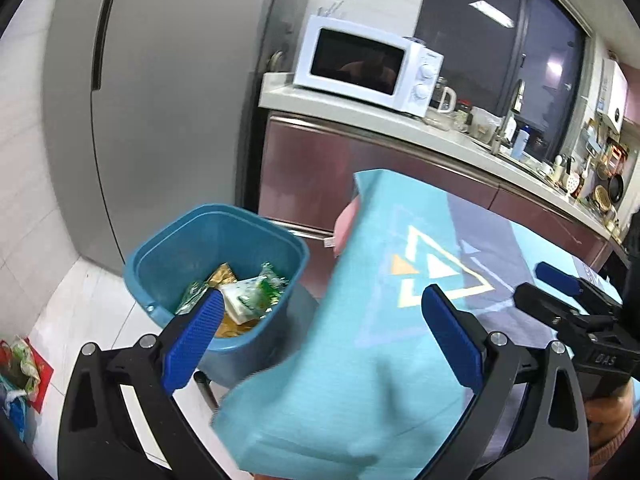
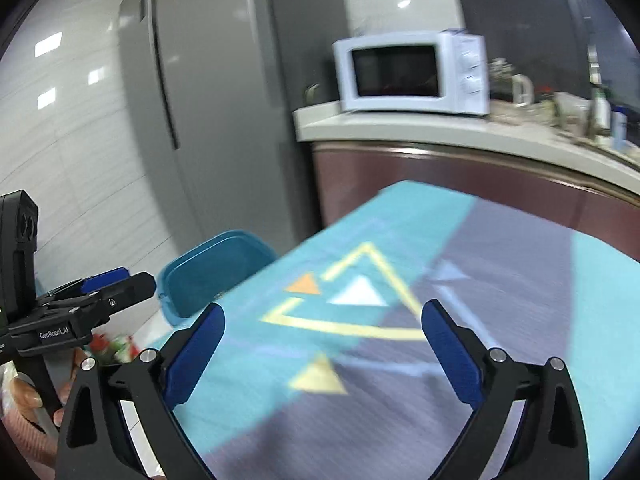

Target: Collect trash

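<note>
A blue bin (image 1: 172,248) stands on the floor beside the table, with several green, white and gold wrappers (image 1: 244,296) lying in it. My left gripper (image 1: 322,296) is open and empty, its left finger over the bin's near rim and its right finger over the teal tablecloth (image 1: 360,360). My right gripper (image 2: 323,310) is open and empty above the patterned tablecloth (image 2: 520,320). The bin (image 2: 208,276) shows to its left, below the table edge. Each gripper appears in the other's view: the right gripper (image 1: 540,286) at the right, the left gripper (image 2: 120,280) at the left.
A grey fridge (image 1: 160,120) stands behind the bin. A white microwave (image 1: 368,64) sits on a cluttered counter (image 1: 460,140) above maroon cabinets. Bags and wrappers (image 1: 20,368) lie on the white floor at the left. A person's hand (image 2: 28,396) holds the left gripper's handle.
</note>
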`<action>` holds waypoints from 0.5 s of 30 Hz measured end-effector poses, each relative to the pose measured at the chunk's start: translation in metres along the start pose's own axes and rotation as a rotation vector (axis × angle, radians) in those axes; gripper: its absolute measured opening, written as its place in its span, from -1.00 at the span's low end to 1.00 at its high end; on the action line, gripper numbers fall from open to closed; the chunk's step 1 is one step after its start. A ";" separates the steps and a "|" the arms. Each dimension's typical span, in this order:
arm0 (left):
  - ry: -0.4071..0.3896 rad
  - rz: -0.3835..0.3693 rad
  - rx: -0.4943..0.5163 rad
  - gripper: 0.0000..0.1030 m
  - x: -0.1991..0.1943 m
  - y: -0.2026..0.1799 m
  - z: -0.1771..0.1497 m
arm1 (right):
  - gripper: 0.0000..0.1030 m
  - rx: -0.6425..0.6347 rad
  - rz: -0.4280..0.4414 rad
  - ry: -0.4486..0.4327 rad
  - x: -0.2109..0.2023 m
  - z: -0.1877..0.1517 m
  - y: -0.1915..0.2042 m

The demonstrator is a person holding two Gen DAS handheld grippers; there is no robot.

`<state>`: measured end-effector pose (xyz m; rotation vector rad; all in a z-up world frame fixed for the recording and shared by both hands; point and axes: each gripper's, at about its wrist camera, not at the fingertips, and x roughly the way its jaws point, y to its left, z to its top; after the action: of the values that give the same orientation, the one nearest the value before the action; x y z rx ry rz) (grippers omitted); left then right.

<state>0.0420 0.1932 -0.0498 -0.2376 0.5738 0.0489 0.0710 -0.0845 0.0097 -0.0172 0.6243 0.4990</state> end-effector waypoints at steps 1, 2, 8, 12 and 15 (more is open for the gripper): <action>-0.013 0.002 0.012 0.89 -0.003 -0.009 -0.002 | 0.87 0.006 -0.027 -0.024 -0.011 -0.004 -0.005; -0.020 0.000 0.022 0.89 -0.004 -0.015 -0.003 | 0.87 0.011 -0.047 -0.037 -0.018 -0.008 -0.009; -0.063 -0.024 0.082 0.89 -0.010 -0.058 -0.014 | 0.87 0.027 -0.212 -0.109 -0.064 -0.034 -0.033; -0.083 -0.035 0.131 0.89 -0.013 -0.085 -0.017 | 0.87 0.059 -0.288 -0.144 -0.088 -0.048 -0.050; -0.097 -0.034 0.178 0.89 -0.017 -0.104 -0.021 | 0.87 0.090 -0.311 -0.167 -0.101 -0.054 -0.059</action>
<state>0.0278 0.0872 -0.0360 -0.0714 0.4740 -0.0234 -0.0028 -0.1903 0.0152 0.0124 0.4688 0.1693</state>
